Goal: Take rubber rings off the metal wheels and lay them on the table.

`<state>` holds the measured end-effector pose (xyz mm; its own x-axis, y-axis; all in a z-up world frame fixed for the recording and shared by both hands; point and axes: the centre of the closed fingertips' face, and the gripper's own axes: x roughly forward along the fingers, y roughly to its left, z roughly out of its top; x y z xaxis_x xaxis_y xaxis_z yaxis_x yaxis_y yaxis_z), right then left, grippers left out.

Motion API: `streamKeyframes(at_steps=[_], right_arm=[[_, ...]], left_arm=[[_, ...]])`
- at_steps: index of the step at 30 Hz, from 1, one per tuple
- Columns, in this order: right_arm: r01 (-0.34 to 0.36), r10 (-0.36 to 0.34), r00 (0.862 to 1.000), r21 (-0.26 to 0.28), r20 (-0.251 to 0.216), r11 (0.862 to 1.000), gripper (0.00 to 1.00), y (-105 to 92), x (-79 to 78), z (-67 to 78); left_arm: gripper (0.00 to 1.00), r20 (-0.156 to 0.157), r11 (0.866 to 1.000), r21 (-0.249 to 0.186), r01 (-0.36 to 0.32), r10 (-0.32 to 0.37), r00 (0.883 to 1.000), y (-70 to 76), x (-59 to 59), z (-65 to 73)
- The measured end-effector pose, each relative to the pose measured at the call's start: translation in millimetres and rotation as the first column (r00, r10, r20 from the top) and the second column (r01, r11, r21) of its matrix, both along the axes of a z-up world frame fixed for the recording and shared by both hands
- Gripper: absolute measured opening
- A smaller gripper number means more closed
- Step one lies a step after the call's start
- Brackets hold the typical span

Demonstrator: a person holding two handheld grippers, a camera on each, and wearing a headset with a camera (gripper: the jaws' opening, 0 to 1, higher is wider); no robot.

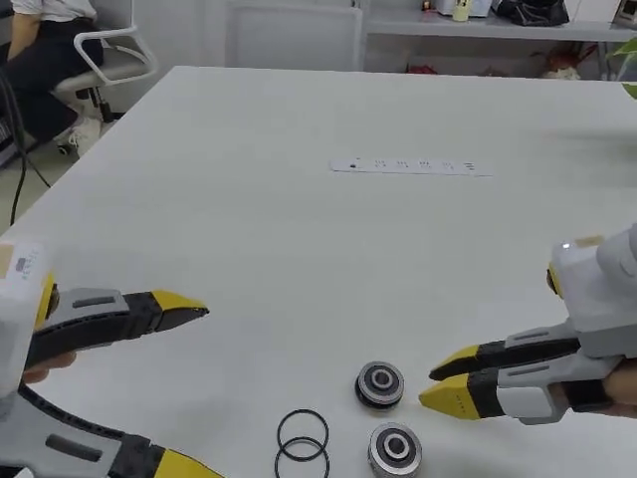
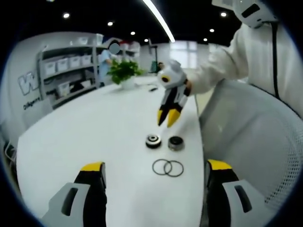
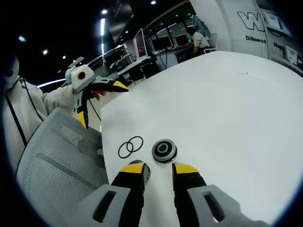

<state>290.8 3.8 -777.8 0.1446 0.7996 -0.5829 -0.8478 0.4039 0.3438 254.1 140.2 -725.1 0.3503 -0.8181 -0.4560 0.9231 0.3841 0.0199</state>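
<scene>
Wheel (image 1: 381, 384) just ahead of right claw (image 1: 428, 386); untouched

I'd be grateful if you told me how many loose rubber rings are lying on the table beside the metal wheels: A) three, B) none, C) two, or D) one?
C: two thin black rubber rings lie overlapping each other on the table, right beside the nearer metal wheel.
</scene>
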Motion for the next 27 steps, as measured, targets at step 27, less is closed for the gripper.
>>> streamKeyframes(at_steps=[27], right_arm=[[0.023,-0.024,1.0,0.019,0.011,1.0,0.18,0.3,8.2,-3.4]], left_arm=[[0.74,0.058,0.995,-0.053,0.084,-0.081,0.995,-57.1,56.7,13.4]])
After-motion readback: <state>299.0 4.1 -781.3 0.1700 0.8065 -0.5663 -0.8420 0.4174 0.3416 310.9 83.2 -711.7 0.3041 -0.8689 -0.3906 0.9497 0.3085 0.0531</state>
